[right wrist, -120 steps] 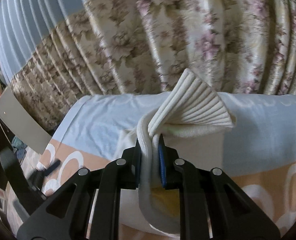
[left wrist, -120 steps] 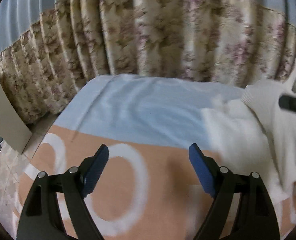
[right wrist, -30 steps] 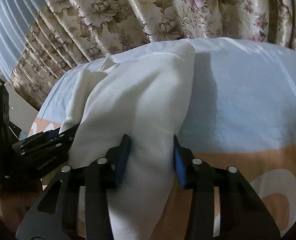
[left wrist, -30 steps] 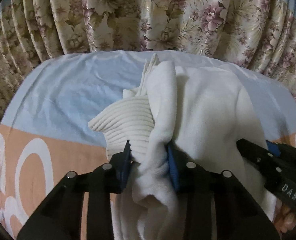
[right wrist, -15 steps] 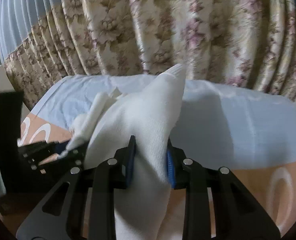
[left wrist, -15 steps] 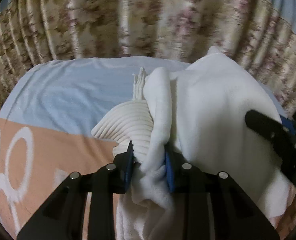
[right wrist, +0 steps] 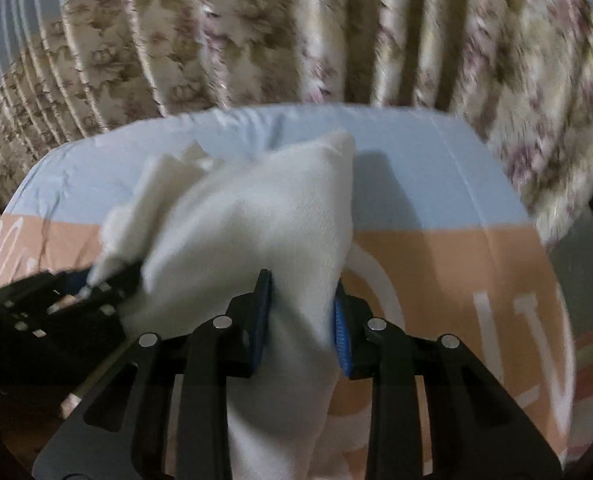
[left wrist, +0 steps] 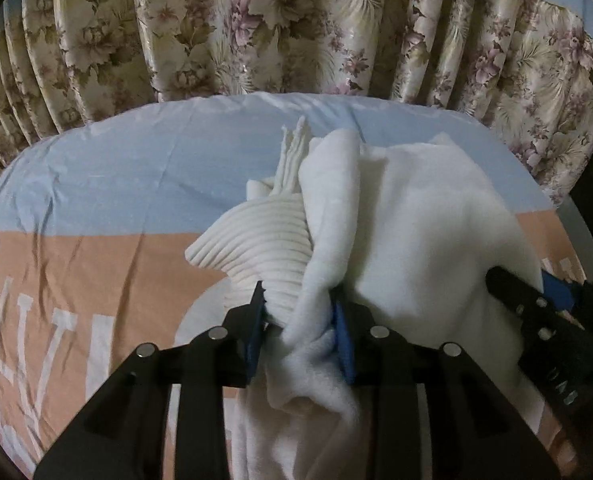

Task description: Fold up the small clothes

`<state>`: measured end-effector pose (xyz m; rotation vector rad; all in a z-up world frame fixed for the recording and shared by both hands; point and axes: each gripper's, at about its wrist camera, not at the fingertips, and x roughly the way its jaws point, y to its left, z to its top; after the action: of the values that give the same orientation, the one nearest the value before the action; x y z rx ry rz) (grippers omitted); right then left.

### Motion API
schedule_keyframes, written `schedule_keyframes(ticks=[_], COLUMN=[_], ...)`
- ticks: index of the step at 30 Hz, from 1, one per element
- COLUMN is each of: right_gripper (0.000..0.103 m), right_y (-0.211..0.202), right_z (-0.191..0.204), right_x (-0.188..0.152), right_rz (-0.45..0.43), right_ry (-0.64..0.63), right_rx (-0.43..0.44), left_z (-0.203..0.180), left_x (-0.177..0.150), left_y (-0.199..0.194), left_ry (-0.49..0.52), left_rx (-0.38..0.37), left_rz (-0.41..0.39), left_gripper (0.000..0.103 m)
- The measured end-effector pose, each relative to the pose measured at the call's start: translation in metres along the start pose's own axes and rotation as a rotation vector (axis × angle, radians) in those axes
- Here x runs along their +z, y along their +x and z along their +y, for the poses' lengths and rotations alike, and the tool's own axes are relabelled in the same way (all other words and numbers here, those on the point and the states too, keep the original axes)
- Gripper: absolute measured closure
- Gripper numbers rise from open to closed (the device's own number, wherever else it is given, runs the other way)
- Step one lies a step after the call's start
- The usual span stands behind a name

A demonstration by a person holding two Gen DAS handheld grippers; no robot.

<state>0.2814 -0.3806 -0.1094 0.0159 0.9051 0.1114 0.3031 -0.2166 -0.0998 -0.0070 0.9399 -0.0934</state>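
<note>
Left wrist view shows the left gripper (left wrist: 299, 328) pinching the white garment (left wrist: 416, 232), bunched above the bedsheet (left wrist: 96, 184), its jaws just eased wider, while at three o'clock the right gripper (right wrist: 302, 320) pinches its plain edge, so the thick ribbed fold could slip free.

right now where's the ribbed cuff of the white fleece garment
In the left wrist view, the ribbed cuff fans out left of centre, pinched in the left gripper above the peach-and-blue bedsheet.

Fleecy matt white garment (left wrist: 424, 232) with ribbed knit cuff (left wrist: 256, 248); smooth cotton sheet (left wrist: 96, 184); glossy floral curtain (left wrist: 256, 24).
</note>
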Motion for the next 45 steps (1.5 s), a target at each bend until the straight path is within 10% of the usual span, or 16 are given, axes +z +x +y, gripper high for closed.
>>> schedule_keyframes(ticks=[7,12,30,45], right_gripper=[0.054,0.026,0.017,0.007], right_y=[0.003,-0.002,-0.047,-0.156], right_z=[0.001,-0.010,-0.001,0.095], right_x=[-0.019,-0.030,-0.093,-0.112], right_rz=[-0.036,-0.039,-0.064,-0.184], right_ry=[0.047,0.097,0.118,0.062], right_rx=[-0.062,-0.061,-0.069,-0.094], left_z=[0.042,0.057,0.113,0.164], left_x=[-0.010,-0.020,-0.080,-0.144], left_y=[-0.001,-0.010,-0.024,-0.185], left_ry=[-0.061,-0.061,-0.036,-0.086], left_rx=[0.016,0.010,0.051,0.048], left_rz=[0.003,-0.014,0.031,-0.206], left_gripper=[0.011,0.009,0.007,0.007])
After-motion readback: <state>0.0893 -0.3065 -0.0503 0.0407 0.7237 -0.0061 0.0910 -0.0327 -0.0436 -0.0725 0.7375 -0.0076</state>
